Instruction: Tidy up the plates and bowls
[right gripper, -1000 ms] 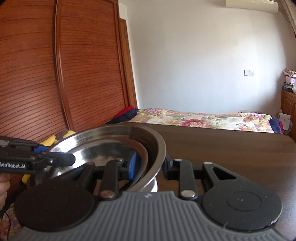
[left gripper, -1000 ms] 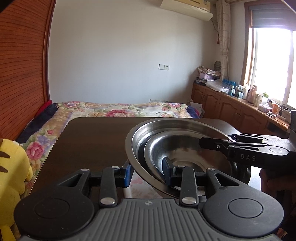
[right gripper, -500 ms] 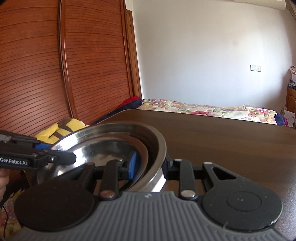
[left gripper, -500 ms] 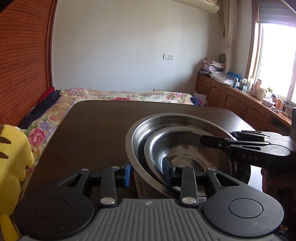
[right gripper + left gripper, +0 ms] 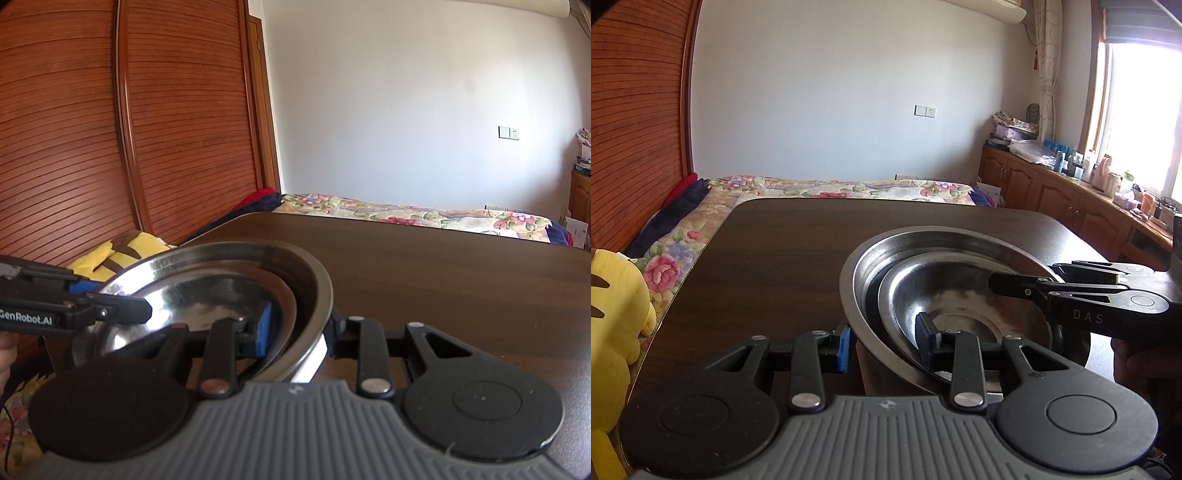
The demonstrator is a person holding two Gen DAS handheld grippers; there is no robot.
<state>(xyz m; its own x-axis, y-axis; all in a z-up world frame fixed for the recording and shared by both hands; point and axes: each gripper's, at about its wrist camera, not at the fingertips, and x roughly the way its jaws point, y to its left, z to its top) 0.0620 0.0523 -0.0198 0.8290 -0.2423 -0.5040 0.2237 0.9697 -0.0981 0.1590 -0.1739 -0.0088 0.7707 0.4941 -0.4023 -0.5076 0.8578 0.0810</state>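
Two tongs point(image 5: 884, 341) point(image 5: 301, 328) straddle opposite rims of nested steel bowls point(image 5: 945, 291).

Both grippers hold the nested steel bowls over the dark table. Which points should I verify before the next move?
1. Left gripper clamps the rim of the large stainless steel bowl, one finger inside and one outside: ok.
2. Right gripper clamps the opposite rim: ok.
3. Smaller stainless steel bowl nested inside the large one: ok.
4. Dark brown wooden table ahead shows no obstacle: ok.
5. Bowl base touching the table: cannot tell.
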